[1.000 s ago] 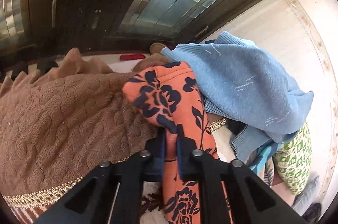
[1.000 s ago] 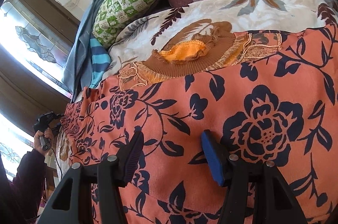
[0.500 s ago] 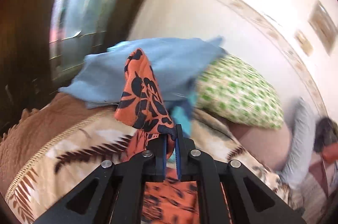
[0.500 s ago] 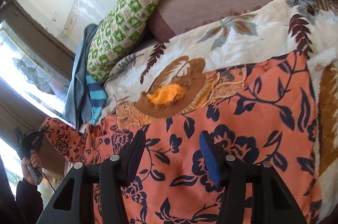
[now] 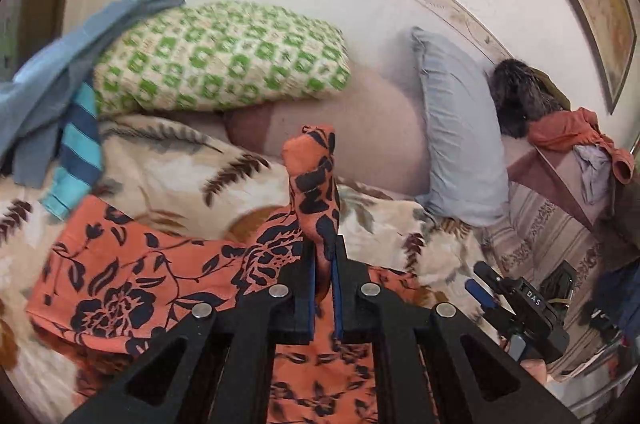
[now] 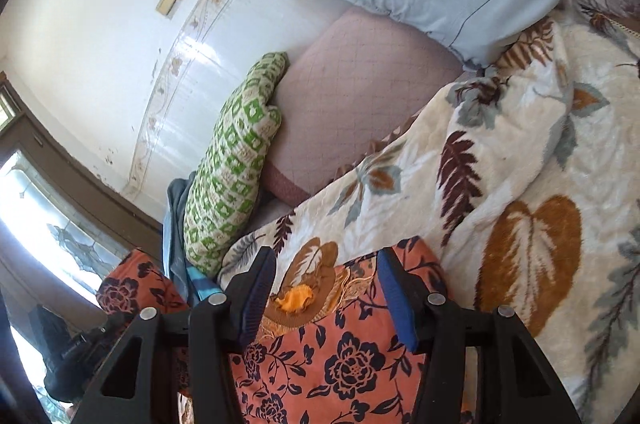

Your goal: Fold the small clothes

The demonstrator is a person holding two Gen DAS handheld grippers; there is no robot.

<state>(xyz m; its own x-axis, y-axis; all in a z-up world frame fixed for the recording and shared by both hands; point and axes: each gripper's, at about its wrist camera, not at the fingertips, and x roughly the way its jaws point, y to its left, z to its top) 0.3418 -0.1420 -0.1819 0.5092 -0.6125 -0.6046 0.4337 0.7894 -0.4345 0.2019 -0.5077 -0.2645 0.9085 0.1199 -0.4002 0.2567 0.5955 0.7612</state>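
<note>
Left wrist view: orange floral garment spread on the leaf-print blanket, one corner pinched up.

Going big to small: the blanket covers the bed, with a green checked pillow and a blue pillow along its wall edge. The garment lies over the near part of the blanket. The left gripper is clamped tight on a bunched corner sticking up between its pads, while the right gripper hangs half-open over the garment's collar end, pads not touching the cloth.
</note>
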